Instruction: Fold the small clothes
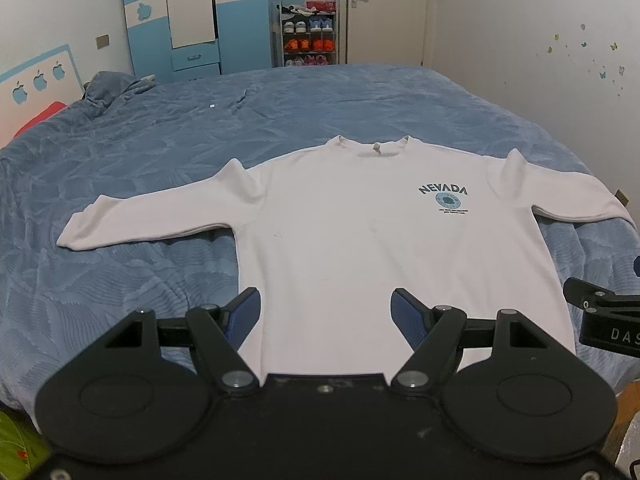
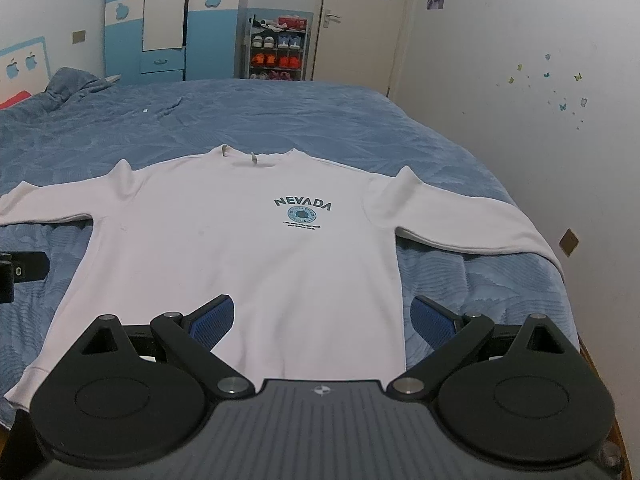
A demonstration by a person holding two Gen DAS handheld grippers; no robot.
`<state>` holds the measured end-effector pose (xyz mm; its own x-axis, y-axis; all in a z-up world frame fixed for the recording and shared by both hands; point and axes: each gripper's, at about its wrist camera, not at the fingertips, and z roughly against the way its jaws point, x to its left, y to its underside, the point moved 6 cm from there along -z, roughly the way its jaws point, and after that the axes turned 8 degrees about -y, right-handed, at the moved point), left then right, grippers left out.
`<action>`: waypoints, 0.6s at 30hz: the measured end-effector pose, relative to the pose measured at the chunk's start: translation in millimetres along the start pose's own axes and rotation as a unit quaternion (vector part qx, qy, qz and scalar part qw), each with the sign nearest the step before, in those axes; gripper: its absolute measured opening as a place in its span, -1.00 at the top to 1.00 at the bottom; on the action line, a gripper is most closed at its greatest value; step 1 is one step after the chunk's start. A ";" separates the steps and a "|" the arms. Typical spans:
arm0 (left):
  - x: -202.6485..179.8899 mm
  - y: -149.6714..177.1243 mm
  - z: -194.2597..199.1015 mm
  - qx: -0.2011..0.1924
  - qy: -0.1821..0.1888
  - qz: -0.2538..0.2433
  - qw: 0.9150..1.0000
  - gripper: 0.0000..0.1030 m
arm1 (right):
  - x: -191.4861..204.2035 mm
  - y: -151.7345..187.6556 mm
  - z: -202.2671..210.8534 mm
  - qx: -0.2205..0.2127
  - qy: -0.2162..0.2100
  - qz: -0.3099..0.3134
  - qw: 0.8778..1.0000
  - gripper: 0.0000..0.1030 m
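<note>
The sweatshirt (image 1: 360, 248) is smooth, matt white cloth with a flat printed logo. The bedspread (image 1: 140, 152) beneath it is blue cloth with a ridged, quilted texture. Each gripper (image 2: 322, 316) is matt black plastic with shiny metal pivots and ribbed blue pads (image 2: 212, 320).

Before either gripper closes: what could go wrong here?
1. The sweatshirt has its right sleeve draped over the bed edge; folding the body first may drag it off.
2. Both left gripper and right gripper hover at the hem with jaws open; a deep pinch could also catch the blue bedspread.
</note>
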<state>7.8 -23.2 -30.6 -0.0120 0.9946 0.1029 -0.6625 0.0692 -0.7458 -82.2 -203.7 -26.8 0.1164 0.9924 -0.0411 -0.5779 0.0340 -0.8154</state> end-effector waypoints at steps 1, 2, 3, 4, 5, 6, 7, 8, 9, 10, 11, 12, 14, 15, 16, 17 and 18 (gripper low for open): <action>0.7 -0.1 -0.4 0.001 -0.001 0.001 1.000 -0.43 | 0.0 0.1 -0.3 0.000 0.000 0.000 1.000 -1.00; 0.8 -0.3 -0.9 0.001 -0.001 0.002 1.000 -0.43 | -0.3 0.3 0.2 0.000 -0.001 0.000 1.000 -1.00; 1.1 -0.2 -1.2 0.001 -0.001 0.002 1.000 -0.43 | 0.1 0.4 -0.1 0.000 -0.001 0.000 1.000 -1.00; 0.6 0.0 -1.5 0.001 -0.002 0.003 1.000 -0.43 | 0.2 0.5 -0.1 0.000 0.000 -0.001 1.000 -1.00; 0.4 0.3 -1.6 0.001 -0.001 0.003 1.000 -0.43 | 0.1 0.6 0.1 0.000 0.000 -0.001 1.000 -1.00; 0.1 0.4 -1.4 0.002 -0.001 0.004 1.000 -0.43 | 0.1 0.6 -0.1 0.000 -0.001 0.000 1.000 -1.00; -0.7 0.5 -1.2 0.001 -0.002 0.003 1.000 -0.43 | -0.2 0.9 0.4 0.000 -0.001 0.000 1.000 -1.00; -1.0 0.4 -1.3 0.002 -0.002 0.003 1.000 -0.43 | 0.1 0.6 0.2 0.000 -0.001 0.000 1.000 -1.00; -1.6 0.3 -1.2 0.001 -0.002 0.002 1.000 -0.43 | 0.0 0.7 0.4 0.000 -0.001 -0.001 1.000 -1.00; -2.3 0.5 -1.2 0.001 -0.002 0.002 1.000 -0.43 | 0.0 0.7 0.4 0.000 -0.001 -0.001 1.000 -1.00; -2.5 0.4 -0.8 0.000 -0.002 0.002 1.000 -0.43 | 0.2 0.3 0.2 0.000 0.000 0.000 1.000 -1.00; -3.2 0.3 0.0 -0.003 -0.001 0.001 1.000 -0.43 | 0.0 0.6 0.1 -0.001 0.000 -0.001 1.000 -1.00; -4.6 1.2 0.3 -0.005 0.004 -0.004 1.000 -0.43 | -0.2 1.0 0.2 0.000 0.000 -0.002 1.000 -1.00; -4.2 2.0 -0.1 -0.005 0.004 -0.004 1.000 -0.43 | -0.2 0.7 -0.1 0.000 0.000 -0.002 1.000 -1.00; -4.0 2.9 -1.2 -0.005 0.004 -0.002 1.000 -0.43 | -0.5 1.5 -0.3 0.001 0.001 -0.004 1.000 -1.00; -2.9 3.9 -2.7 -0.003 0.004 0.000 1.000 -0.43 | -0.9 2.3 -0.6 0.000 0.003 -0.006 1.000 -1.00; -1.8 4.8 -5.5 0.001 0.003 0.003 1.000 -0.43 | -1.2 3.0 -0.6 0.000 0.003 -0.007 1.000 -1.00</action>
<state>8.7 -24.3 -38.0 -0.0108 0.9955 0.0943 -0.6635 0.0634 -0.7455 -83.6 -204.9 -29.6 0.1284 0.9912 -0.0337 -0.5756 0.0468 -0.8164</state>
